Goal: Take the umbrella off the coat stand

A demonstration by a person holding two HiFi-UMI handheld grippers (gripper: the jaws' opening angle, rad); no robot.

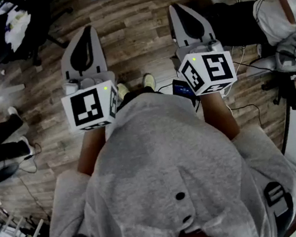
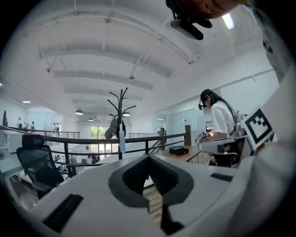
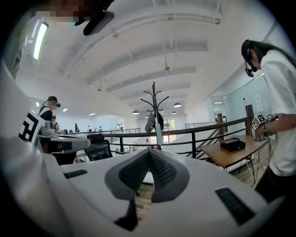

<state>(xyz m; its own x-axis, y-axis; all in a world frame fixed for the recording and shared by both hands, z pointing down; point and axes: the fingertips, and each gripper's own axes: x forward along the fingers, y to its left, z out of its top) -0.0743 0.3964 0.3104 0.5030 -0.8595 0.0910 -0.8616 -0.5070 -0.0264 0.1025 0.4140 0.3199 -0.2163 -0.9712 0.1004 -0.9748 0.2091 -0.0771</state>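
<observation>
Your left gripper (image 2: pixel 148 159) and right gripper (image 3: pixel 148 155) are both closed, with nothing between their tips. The umbrella (image 3: pixel 158 133) hangs on the coat stand (image 3: pixel 154 97) ahead, by the railing (image 3: pixel 194 131), well apart from both.

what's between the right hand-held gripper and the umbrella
Only bare wood floor shows, in the right gripper view; the umbrella hangs on the coat stand before the railing.

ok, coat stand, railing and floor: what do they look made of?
Coat stand: thin black pole with curved prongs, likely painted metal.
Railing: dark slim bars, probably metal too.
Floor: matte wood-grain planks; it could be laminate or real wood.
</observation>
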